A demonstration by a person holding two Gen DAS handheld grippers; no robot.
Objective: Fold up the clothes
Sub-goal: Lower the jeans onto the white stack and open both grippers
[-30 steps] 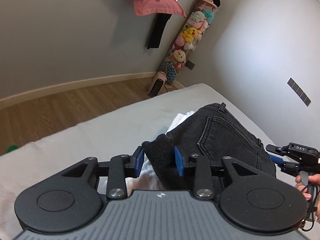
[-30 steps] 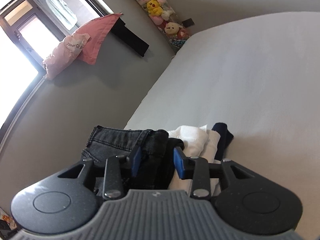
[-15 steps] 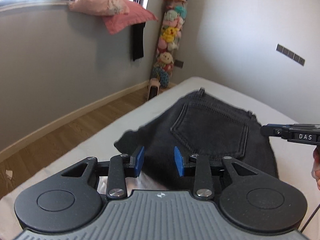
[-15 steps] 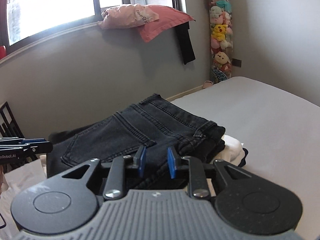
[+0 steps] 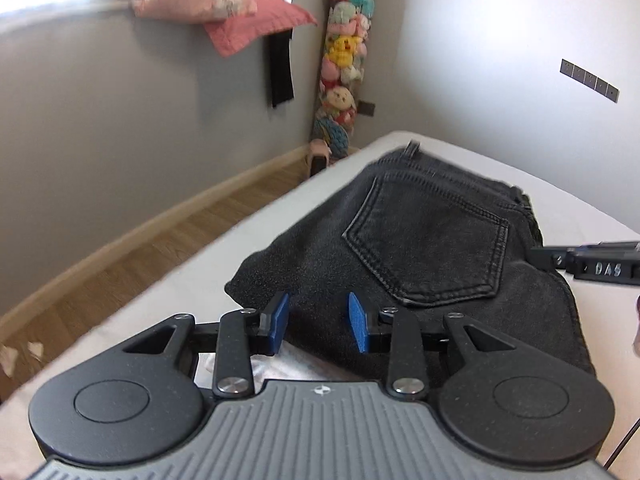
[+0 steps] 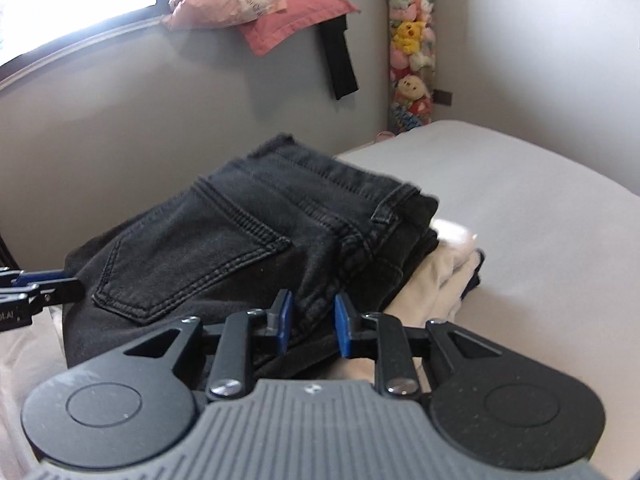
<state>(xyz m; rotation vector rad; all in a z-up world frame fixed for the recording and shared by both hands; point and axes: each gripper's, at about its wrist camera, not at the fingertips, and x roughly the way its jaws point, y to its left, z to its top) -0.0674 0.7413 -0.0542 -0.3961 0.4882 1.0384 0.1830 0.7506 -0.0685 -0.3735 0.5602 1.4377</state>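
Folded black jeans (image 5: pixel 432 240) (image 6: pixel 240 248) lie back-pocket up on a stack of white folded clothes (image 6: pixel 448 276) (image 5: pixel 296 364) on the grey bed (image 5: pixel 192 280) (image 6: pixel 540 240). My left gripper (image 5: pixel 319 322) is shut on the jeans' near edge close to one corner, with dark denim filling the gap between its blue pads. At the waistband side, my right gripper (image 6: pixel 314 320) is shut on the thick folded edge of the jeans. Each gripper's tip shows in the other's view: the right gripper (image 5: pixel 538 256) at the right edge, the left gripper (image 6: pixel 76 290) at the left edge.
The bed's left edge drops to a wooden floor (image 5: pixel 140 248) beside a grey wall. A pink pillow (image 6: pixel 280 12) rests on the windowsill, and a tall column of plush toys (image 5: pixel 344 60) fills the corner. A hand (image 5: pixel 636 336) shows at the right edge.
Both grippers have rolled back to level and swung across the bed with the jeans. The jeans, bunched and tilted before, now lie flat on the white stack. The right jaws have narrowed.
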